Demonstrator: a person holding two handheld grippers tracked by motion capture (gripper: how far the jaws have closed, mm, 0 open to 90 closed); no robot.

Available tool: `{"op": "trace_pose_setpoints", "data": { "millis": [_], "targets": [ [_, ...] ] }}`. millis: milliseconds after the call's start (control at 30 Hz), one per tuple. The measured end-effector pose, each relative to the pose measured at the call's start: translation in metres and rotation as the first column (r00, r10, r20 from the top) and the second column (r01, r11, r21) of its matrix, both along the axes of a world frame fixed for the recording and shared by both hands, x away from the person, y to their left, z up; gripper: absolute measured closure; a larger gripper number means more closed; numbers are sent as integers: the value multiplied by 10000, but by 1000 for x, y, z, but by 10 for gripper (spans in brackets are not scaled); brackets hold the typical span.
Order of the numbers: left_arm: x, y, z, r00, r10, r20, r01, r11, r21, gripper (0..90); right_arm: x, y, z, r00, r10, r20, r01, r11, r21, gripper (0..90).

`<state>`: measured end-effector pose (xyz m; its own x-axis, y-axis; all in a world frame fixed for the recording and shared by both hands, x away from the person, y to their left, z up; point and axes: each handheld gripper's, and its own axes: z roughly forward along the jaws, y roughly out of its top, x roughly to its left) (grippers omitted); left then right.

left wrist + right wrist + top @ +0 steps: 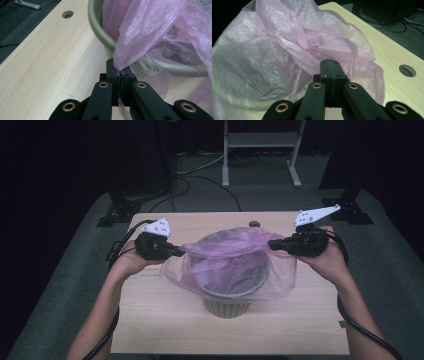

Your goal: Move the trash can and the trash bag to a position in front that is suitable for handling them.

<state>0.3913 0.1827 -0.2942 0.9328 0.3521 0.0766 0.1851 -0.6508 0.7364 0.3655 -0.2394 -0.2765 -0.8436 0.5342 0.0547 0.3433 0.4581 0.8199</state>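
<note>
The pale wooden rectangular table (150,325) is carrying all items. A round olive-green ribbed plastic bin (227,306) is standing upright near the table's centre. A thin, translucent pink plastic bag (235,262) is draping over the bin's rim, lining the mouth and hanging outside the wall.

The left gripper (176,252), at nine o'clock of the bin, is clenching the bag's edge; in the left gripper view a gathered point of film (140,35) is running between its pressed-together pads beside the green rim (98,30).

The right gripper (272,245), at three o'clock, is sitting clenched against the opposite edge of the bag (287,57), its jaws meeting with no gap; whether film is caught between them cannot be told.

A small round hole (254,224) is lying in the tabletop at twelve o'clock of the bin.
</note>
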Motion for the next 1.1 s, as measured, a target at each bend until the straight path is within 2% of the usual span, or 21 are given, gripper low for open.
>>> {"op": "trace_pose_setpoints", "data": {
  "millis": [133, 367, 533, 600, 867, 1100],
  "targets": [
    [14, -1, -10, 9991, 327, -284, -330, 9994, -101, 891, 10, -1, -9, 9990, -441, -41, 441, 9990, -93, 900],
    [31, -7, -32, 9950, 660, -744, -673, 9976, -150, 892, 25, -4, -31, 9929, -1106, -445, 1095, 9936, -262, 900],
    [38, -12, -43, 9918, 738, -1039, -756, 9970, -135, 892, 30, -1, -48, 9909, -1100, -778, 1069, 9933, -429, 900],
    [40, -14, -46, 9905, 763, -1145, -798, 9965, -262, 894, 31, 1, -53, 9907, -1042, -875, 1009, 9940, -422, 900],
    [48, -23, -55, 9860, 970, -1357, -1017, 9944, -283, 898, 34, 5, -62, 9880, -1139, -1039, 1073, 9920, -671, 900],
    [53, -32, -60, 9813, 1158, -1539, -1180, 9930, -57, 899, 38, 9, -71, 9849, -1118, -1318, 1018, 9915, -805, 900]
  ]
}}
